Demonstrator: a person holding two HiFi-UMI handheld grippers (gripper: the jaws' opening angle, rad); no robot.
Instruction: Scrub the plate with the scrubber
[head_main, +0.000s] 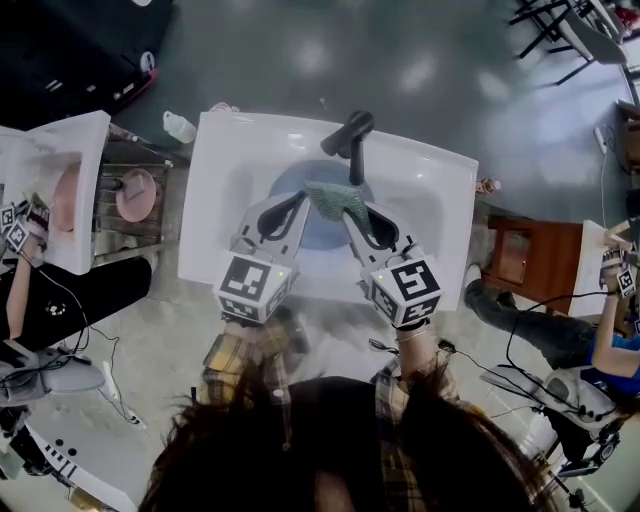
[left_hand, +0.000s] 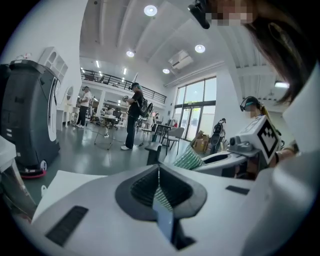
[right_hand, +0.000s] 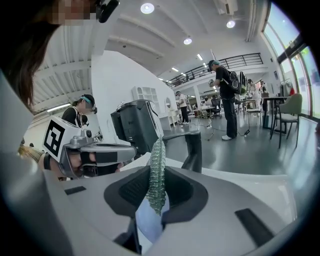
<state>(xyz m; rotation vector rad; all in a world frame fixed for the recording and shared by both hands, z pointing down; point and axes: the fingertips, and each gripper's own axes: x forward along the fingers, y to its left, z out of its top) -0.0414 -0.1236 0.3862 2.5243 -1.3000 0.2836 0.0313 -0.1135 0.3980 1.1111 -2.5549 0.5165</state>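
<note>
A blue plate (head_main: 322, 228) lies tilted in the white sink (head_main: 228, 200), under the black faucet (head_main: 350, 135). My left gripper (head_main: 298, 206) is shut on the plate's left rim; in the left gripper view the plate (left_hand: 163, 220) shows edge-on between the pads. My right gripper (head_main: 354, 214) is shut on a green scrubber (head_main: 335, 199), which rests on the plate's upper face. In the right gripper view the scrubber (right_hand: 157, 175) stands upright in the jaws with the plate (right_hand: 149, 222) just below it. The scrubber (left_hand: 188, 159) also shows in the left gripper view.
A second sink (head_main: 85, 170) at the left has a pink plate (head_main: 135, 193) beside it, and a small bottle (head_main: 178, 126) lies on the floor. A brown stool (head_main: 520, 255) stands at the right. Other people and cables (head_main: 90, 350) surround the sink.
</note>
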